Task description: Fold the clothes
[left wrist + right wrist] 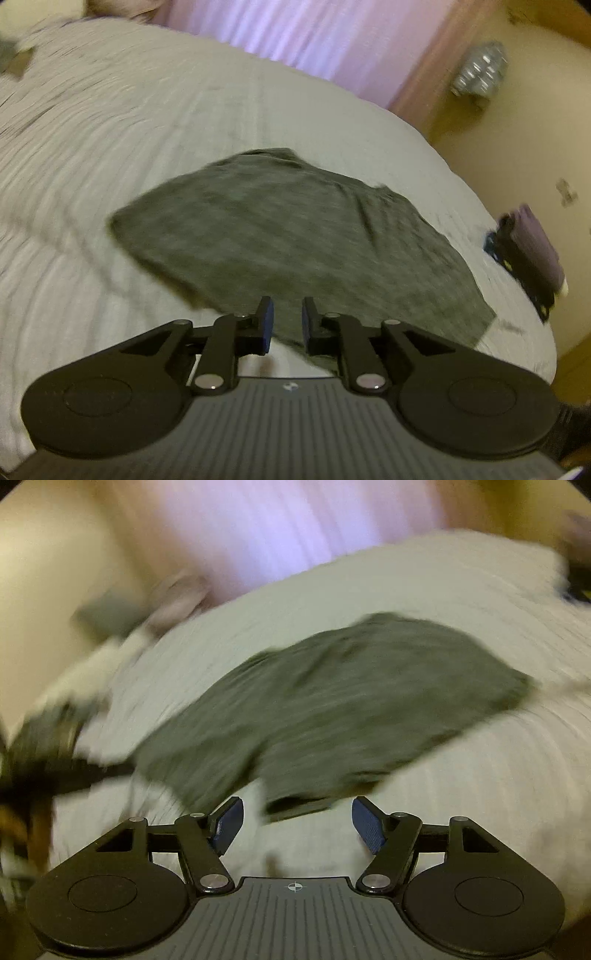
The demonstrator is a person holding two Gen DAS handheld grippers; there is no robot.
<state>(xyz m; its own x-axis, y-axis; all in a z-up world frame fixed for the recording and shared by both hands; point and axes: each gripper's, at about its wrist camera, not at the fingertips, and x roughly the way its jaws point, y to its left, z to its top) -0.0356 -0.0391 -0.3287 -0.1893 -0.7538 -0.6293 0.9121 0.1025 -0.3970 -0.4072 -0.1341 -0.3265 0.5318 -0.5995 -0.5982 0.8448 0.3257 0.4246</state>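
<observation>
**Grey garment flat on bed, both tongs empty**

Grey garment (pixel 291 236) lies folded mid-frame on the white bedspread (pixel 110 129), near edge just past the tongs in both views. Left gripper (pixel 287 325): jaws a narrow gap apart, nothing btwn pads. Right gripper (pixel 297 825): jaws spread wide, nothing held. Pink curtain (pixel 314 37) across top; dark purple item (pixel 532 251) at bed's right edge. Right view badly blurred.

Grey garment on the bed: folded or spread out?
Folded, at least partly. The grey garment lies as a compact panel on the white bedspread, no sleeves sticking out, with a doubled layer at its near edge. Blur hides finer detail.
</observation>
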